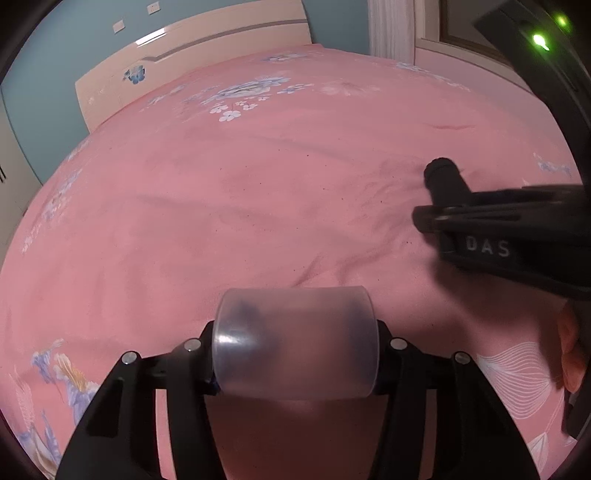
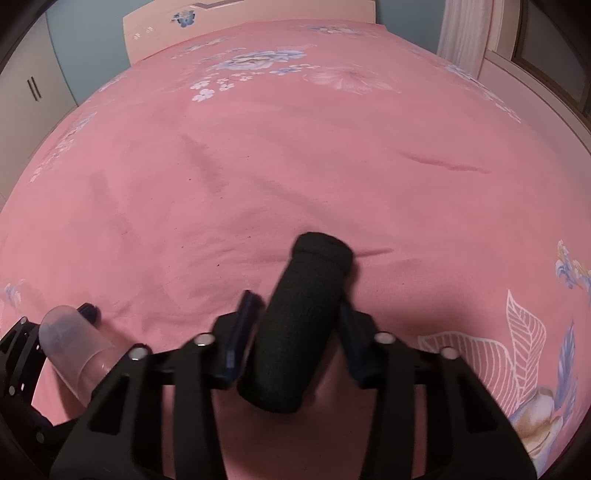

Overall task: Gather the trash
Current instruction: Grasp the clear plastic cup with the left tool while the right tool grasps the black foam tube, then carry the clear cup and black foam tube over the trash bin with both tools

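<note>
My left gripper (image 1: pixel 295 343) is shut on a translucent plastic cup (image 1: pixel 295 341), held sideways just above the pink bedsheet (image 1: pixel 221 206). The cup also shows at the lower left of the right wrist view (image 2: pixel 74 343). My right gripper (image 2: pixel 295 325) is shut on a black cylindrical roll (image 2: pixel 295 325) whose far end points down at the sheet. In the left wrist view the roll's tip (image 1: pixel 441 173) sticks out of the right gripper (image 1: pixel 443 210), to the right of the cup. Small dark specks (image 1: pixel 258 182) lie scattered on the sheet.
The bed fills both views, covered by the pink floral sheet (image 2: pixel 295 147). A cream headboard (image 1: pixel 192 59) stands at the far end against a blue wall. A white curtain (image 2: pixel 461 33) and window frame are at the far right. Wardrobe doors (image 2: pixel 29 92) are on the left.
</note>
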Tool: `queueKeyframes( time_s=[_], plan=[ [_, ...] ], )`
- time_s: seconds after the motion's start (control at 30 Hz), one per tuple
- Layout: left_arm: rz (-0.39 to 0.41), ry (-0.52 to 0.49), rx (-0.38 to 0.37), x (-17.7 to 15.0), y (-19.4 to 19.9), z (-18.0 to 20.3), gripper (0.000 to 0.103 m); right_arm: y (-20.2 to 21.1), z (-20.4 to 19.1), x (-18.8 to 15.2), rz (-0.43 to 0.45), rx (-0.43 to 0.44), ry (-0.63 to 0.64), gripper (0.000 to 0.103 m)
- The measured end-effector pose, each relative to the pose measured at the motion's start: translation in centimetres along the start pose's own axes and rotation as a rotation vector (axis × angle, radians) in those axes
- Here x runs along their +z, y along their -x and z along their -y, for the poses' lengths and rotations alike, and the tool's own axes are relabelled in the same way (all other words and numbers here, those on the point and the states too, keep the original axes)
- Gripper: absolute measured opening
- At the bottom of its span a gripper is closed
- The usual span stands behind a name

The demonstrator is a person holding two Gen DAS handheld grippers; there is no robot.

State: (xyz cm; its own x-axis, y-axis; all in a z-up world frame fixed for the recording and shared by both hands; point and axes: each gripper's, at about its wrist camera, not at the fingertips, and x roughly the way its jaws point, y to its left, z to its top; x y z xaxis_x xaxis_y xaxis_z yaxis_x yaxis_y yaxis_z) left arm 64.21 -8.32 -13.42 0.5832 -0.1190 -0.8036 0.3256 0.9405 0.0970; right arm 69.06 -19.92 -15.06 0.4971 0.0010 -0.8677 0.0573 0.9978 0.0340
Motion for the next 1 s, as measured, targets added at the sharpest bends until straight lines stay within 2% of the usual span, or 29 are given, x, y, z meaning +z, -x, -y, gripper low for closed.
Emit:
queueKeyframes(
  time_s=[0.27, 0.43, 0.6, 1.0],
  plan=[
    [0.006, -0.004, 0.021, -0.5, 1.6, 0.3, 0.056, 1.7, 0.4, -0.8, 0.000, 0.045, -0.009, 0.040],
    [0.005, -0.007, 0.046, -1.0, 3.7, 0.2, 0.056, 4.4, 0.1, -1.9, 0.022, 0.064, 0.011, 0.039],
    [0.020, -0.014, 0.068, -2.0, 8.1, -0.2, 0.056, 8.8, -0.6, -3.0, 0.070, 0.066, 0.054, 0.039],
    [0.068, -0.024, 0.111, -5.8, 21.0, -0.2, 0.056, 23.0, -3.7, -8.2, 0.173, 0.107, 0.177, 0.039]
  ],
)
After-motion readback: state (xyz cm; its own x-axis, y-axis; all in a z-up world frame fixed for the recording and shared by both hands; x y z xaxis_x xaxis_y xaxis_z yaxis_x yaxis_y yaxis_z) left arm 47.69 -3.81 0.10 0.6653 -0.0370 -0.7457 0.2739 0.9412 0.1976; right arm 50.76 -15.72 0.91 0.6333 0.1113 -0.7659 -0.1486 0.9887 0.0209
